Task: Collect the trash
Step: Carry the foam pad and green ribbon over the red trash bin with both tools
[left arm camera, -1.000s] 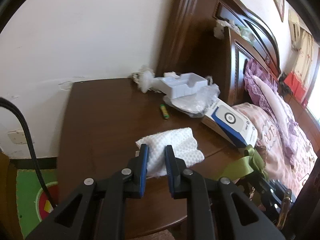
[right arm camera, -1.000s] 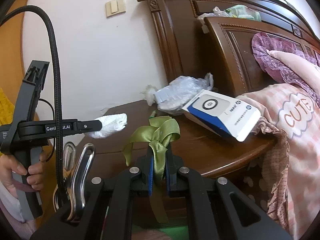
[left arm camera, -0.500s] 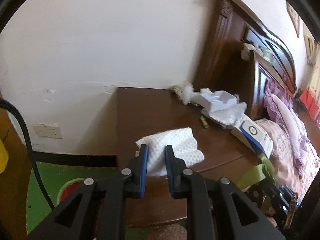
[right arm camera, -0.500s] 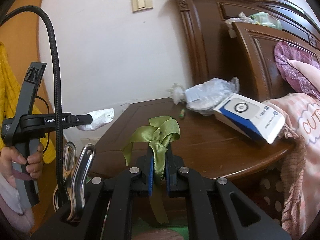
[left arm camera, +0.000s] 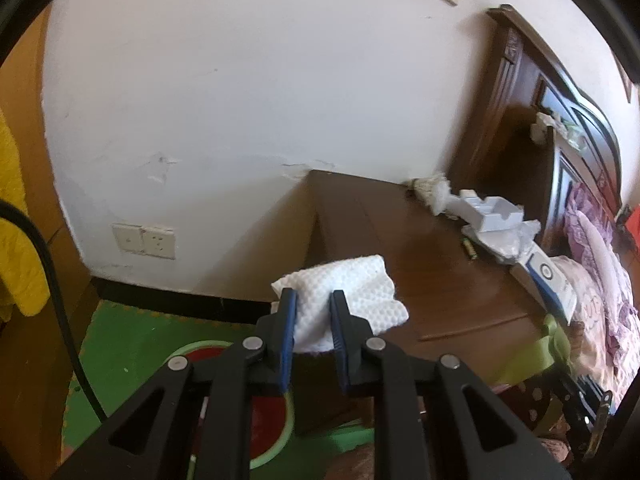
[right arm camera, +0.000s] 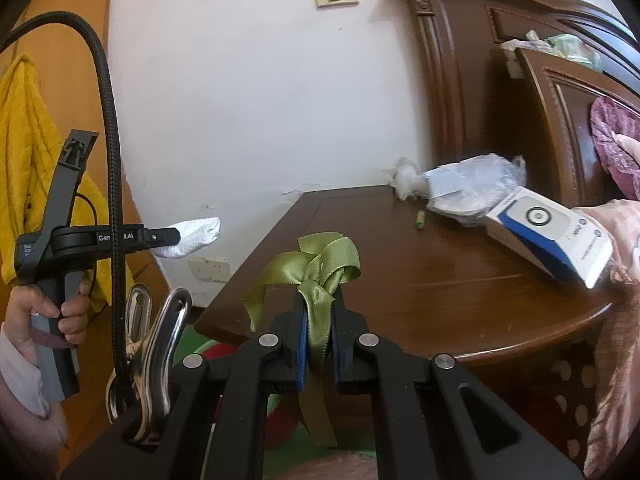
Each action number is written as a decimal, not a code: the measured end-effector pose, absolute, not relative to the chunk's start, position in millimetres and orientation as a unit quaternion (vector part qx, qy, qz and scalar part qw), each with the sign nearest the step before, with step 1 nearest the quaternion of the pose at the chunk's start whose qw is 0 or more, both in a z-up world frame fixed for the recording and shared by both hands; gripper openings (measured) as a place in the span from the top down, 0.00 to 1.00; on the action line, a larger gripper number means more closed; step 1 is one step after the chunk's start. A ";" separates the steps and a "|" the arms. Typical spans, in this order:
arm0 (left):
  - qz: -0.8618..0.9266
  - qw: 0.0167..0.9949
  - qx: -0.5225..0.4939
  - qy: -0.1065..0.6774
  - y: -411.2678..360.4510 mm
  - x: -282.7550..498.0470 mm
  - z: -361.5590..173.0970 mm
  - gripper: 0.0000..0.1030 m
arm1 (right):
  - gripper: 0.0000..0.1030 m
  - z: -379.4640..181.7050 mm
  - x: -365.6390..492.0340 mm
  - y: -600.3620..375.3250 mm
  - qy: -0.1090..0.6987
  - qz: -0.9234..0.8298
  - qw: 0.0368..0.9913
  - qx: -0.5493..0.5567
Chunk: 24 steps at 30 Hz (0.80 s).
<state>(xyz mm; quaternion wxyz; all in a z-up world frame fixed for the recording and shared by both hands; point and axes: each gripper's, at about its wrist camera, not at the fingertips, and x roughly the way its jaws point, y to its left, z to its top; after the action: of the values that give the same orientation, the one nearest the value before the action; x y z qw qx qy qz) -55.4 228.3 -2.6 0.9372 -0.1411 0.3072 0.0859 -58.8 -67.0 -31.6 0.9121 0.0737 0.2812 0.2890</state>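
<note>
The left gripper (left arm camera: 312,312), jaws nearly closed, pinches a crumpled white paper towel (left arm camera: 344,300) in the air off the left edge of the wooden nightstand (left arm camera: 420,264). The right gripper (right arm camera: 319,320), jaws almost together, clamps a green ribbon bow (right arm camera: 320,264) above the nightstand's front edge. Plastic wrapping (right arm camera: 472,184) and a blue-and-white box (right arm camera: 548,236) lie at the nightstand's right.

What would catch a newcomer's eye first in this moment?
Each gripper carries a piece of trash: the left gripper is shut on a white paper towel, the right gripper on a green ribbon bow. Behind them, the wooden nightstand keeps a blue-and-white box, crumpled plastic packaging and a small battery.
</note>
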 end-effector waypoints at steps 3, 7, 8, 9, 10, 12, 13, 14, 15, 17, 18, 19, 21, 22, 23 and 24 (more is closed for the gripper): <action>0.096 0.935 -0.146 0.310 237.9 -59.8 -7.5 0.83 | 0.91 -33.1 -60.7 -58.4 0.282 0.298 0.909 0.070; 0.114 0.929 -0.150 0.318 250.8 -64.4 -17.6 0.83 | 0.91 -35.0 -63.4 -47.4 0.282 0.311 0.905 0.062; 0.118 0.928 -0.150 0.319 252.7 -65.5 -19.4 0.83 | 0.91 -35.7 -64.3 -44.4 0.282 0.315 0.904 0.060; 0.123 0.927 -0.149 0.320 255.2 -66.5 -21.8 0.83 | 0.91 -36.6 -65.3 -41.1 0.283 0.319 0.903 0.058; 0.128 0.926 -0.149 0.322 257.9 -67.8 -24.4 0.83 | 0.91 -37.2 -66.5 -38.3 0.283 0.323 0.901 0.057; 0.137 0.922 -0.150 0.328 265.0 -70.0 -32.2 0.83 | 0.91 -38.1 -68.2 -33.5 0.282 0.331 0.899 0.054; 0.140 0.921 -0.151 0.331 267.6 -71.5 -34.9 0.83 | 0.91 -39.0 -68.8 -29.8 0.282 0.336 0.897 0.052; 0.145 0.918 -0.153 0.336 271.2 -71.9 -40.2 0.83 | 0.91 -39.7 -69.6 -27.3 0.282 0.339 0.896 0.048; 0.149 0.916 -0.154 0.340 274.1 -72.6 -45.1 0.83 | 0.91 -40.6 -69.4 -24.5 0.282 0.343 0.895 0.046; 0.158 0.908 -0.162 0.352 283.3 -73.5 -59.3 0.83 | 0.91 -43.4 -69.7 -17.5 0.285 0.351 0.891 0.039; 0.161 0.904 -0.167 0.358 287.6 -74.0 -66.1 0.83 | 0.91 -45.2 -68.9 -13.9 0.288 0.355 0.889 0.036; 0.164 0.899 -0.174 0.367 292.7 -74.3 -75.0 0.83 | 0.91 -47.0 -67.2 -11.0 0.290 0.357 0.888 0.033; 0.171 0.889 -0.182 0.383 301.1 -75.3 -91.4 0.83 | 0.91 -49.7 -67.5 -6.3 0.292 0.362 0.885 0.029; 0.173 0.886 -0.184 0.388 303.2 -74.9 -96.7 0.83 | 0.91 -51.3 -67.4 -3.8 0.294 0.364 0.884 0.025; 0.177 0.882 -0.186 0.395 306.8 -75.3 -104.7 0.83 | 0.91 -52.8 -67.3 -1.1 0.296 0.367 0.882 0.023; 0.181 0.878 -0.188 0.401 310.3 -75.8 -112.8 0.83 | 0.91 -54.4 -66.7 1.9 0.298 0.369 0.880 0.021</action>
<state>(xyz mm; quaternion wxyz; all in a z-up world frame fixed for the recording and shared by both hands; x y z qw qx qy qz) -75.8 310.3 -112.8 0.8779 -0.1884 0.4014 0.1810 -66.7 1.9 -54.4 0.8800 0.0205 0.2978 0.3694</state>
